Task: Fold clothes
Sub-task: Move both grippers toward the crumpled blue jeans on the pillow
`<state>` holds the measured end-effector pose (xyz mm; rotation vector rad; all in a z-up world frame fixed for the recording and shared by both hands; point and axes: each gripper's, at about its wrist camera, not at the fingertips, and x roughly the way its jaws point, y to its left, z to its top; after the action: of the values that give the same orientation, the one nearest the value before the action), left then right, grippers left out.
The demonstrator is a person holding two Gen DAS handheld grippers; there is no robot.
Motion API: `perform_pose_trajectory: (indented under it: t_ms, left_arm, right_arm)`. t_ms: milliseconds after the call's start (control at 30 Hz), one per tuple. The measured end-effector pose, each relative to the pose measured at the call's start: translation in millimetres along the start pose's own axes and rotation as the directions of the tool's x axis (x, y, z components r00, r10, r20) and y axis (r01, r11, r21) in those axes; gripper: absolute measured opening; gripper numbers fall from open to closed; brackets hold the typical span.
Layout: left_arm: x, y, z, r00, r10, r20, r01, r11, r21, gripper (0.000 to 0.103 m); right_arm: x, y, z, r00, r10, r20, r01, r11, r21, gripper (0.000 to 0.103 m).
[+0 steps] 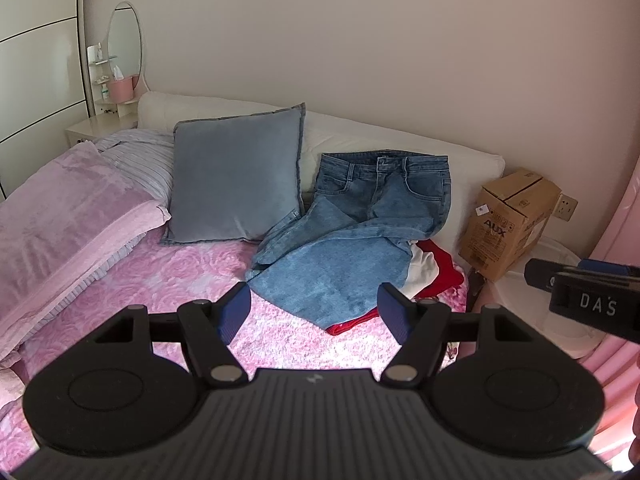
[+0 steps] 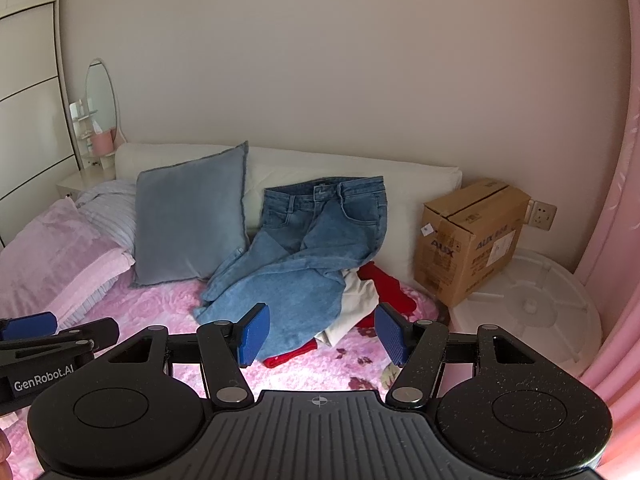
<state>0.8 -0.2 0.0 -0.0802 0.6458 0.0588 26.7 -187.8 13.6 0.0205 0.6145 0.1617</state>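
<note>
Blue jeans (image 1: 352, 236) lie crumpled on the pink bed, waistband leaning on the white headboard cushion, legs spilling forward over a white garment (image 1: 420, 272) and a red garment (image 1: 444, 276). The jeans (image 2: 304, 264), white garment (image 2: 356, 304) and red garment (image 2: 388, 288) also show in the right wrist view. My left gripper (image 1: 314, 312) is open and empty, held above the bed in front of the jeans' leg ends. My right gripper (image 2: 322, 334) is open and empty, just in front of the pile.
A grey-blue pillow (image 1: 236, 176) leans left of the jeans. A folded pink blanket (image 1: 68, 216) lies far left. A cardboard box (image 2: 472, 236) and a white round plastic item (image 2: 528, 308) stand right of the bed. A pink curtain (image 2: 624, 240) hangs at the right edge.
</note>
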Motion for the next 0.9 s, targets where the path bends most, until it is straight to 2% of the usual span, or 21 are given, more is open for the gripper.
perform_pose_trajectory:
  t_ms: [300, 467, 667, 900]
  left_arm:
    - [8, -12, 3, 1.0, 0.002, -0.015, -0.003, 1.0, -0.012, 0.067]
    - [18, -6, 9, 1.0, 0.006, -0.026, -0.006, 1.0, -0.015, 0.067]
    - [31, -7, 11, 1.0, 0.024, -0.018, -0.024, 1.0, -0.014, 0.067]
    - [63, -16, 25, 0.998, 0.039, -0.044, -0.04, 0.999, -0.025, 0.067]
  right_arm:
    - [10, -5, -3, 1.0, -0.009, -0.014, 0.009, 1.0, -0.003, 0.062]
    - [17, -11, -2, 1.0, -0.011, -0.023, 0.011, 1.0, 0.001, 0.062]
    - [23, -17, 4, 0.999, 0.045, 0.007, -0.045, 0.999, 0.013, 0.062]
    - [54, -29, 15, 0.999, 0.047, -0.019, -0.047, 0.999, 0.007, 0.062]
